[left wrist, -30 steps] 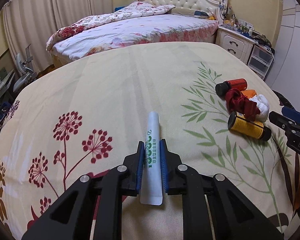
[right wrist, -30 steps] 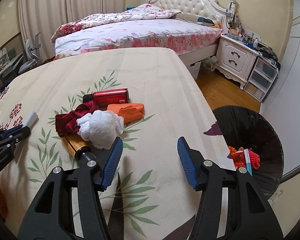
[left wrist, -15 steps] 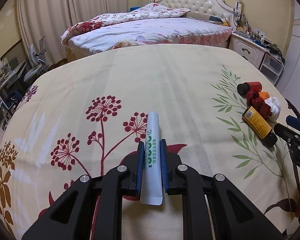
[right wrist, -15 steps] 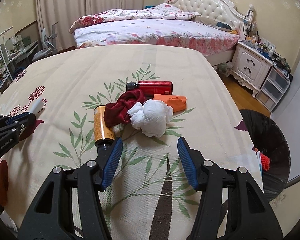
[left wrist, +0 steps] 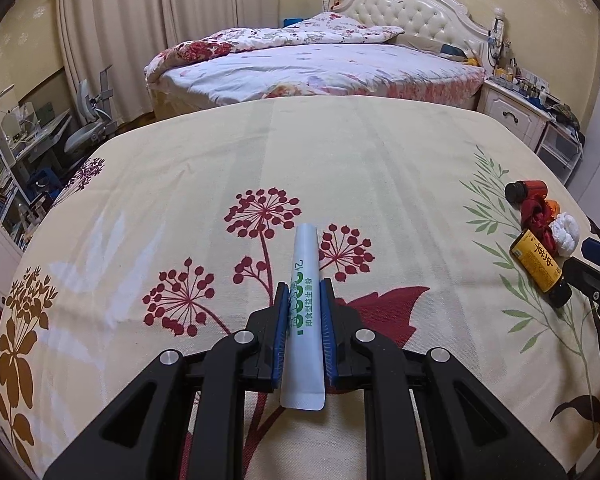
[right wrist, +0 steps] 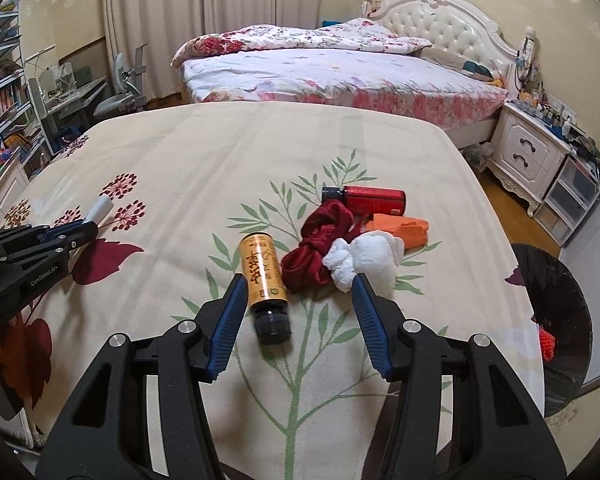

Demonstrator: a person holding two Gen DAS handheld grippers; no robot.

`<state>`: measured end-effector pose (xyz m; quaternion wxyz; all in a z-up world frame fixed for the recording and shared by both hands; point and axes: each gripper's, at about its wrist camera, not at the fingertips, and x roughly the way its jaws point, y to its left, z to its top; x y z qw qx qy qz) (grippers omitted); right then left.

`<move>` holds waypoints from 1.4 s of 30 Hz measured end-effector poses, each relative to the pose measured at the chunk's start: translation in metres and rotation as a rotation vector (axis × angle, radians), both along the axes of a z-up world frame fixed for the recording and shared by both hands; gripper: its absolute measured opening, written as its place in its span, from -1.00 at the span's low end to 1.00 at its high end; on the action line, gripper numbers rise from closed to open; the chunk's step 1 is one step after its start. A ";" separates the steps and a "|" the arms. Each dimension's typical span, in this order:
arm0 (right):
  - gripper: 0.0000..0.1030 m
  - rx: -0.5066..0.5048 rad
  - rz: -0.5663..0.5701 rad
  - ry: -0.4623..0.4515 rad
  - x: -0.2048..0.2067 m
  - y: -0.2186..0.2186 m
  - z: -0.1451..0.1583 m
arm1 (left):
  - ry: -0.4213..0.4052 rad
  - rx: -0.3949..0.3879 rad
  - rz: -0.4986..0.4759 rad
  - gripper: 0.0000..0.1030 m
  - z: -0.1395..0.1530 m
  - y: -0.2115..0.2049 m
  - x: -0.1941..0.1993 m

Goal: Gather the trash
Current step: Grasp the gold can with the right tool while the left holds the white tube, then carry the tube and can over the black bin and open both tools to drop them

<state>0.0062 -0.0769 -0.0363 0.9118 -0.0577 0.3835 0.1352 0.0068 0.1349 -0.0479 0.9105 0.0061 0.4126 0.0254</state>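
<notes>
The tabletop, draped in a cream cloth printed with leaves and red flowers, fills both views, and a black-lined trash bin stands off its edge at about 3 o'clock in the right wrist view, with red scraps already inside. A cluster of trash lies near the tabletop's middle in that view: a red bottle on its side at 12 o'clock of the pile, an orange packet just beside it, a dark red cloth touching a crumpled white tissue, and a yellow bottle lying with its black cap toward the camera. The right hand-held gripper has swung from the bin side toward this pile, and its jaws have just been closing a little; they are still apart, gripping nothing, with the yellow bottle's cap between the tips, so that bottle looks like the next pick. The left hand-held gripper stays clamped on a white sachet with green print, not yet binned.
</notes>
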 end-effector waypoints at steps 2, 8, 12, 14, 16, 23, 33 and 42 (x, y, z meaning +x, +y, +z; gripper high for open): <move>-0.18 0.013 0.018 0.015 0.002 0.005 -0.002 | -0.002 -0.002 0.006 -0.67 0.000 0.002 -0.001; -0.40 0.030 0.048 0.063 0.007 0.014 -0.011 | -0.006 -0.014 0.026 -0.67 0.001 0.011 -0.005; -0.43 0.021 0.055 0.068 0.012 0.019 -0.013 | -0.010 -0.021 0.031 -0.67 0.002 0.015 -0.006; -0.43 0.015 0.057 0.067 0.015 0.022 -0.013 | -0.012 -0.024 0.034 -0.67 0.002 0.016 -0.006; -0.43 0.005 0.061 0.065 0.018 0.025 -0.013 | -0.015 -0.025 0.038 -0.67 0.002 0.019 -0.007; -0.40 -0.039 0.091 0.072 0.027 0.039 -0.016 | -0.018 -0.041 0.054 -0.67 0.002 0.025 -0.008; -0.40 -0.041 0.136 0.094 0.024 0.046 -0.020 | -0.018 -0.061 0.058 -0.67 0.002 0.029 -0.008; -0.41 -0.038 0.119 0.088 0.036 0.048 -0.019 | -0.023 -0.054 0.065 -0.67 0.003 0.032 -0.007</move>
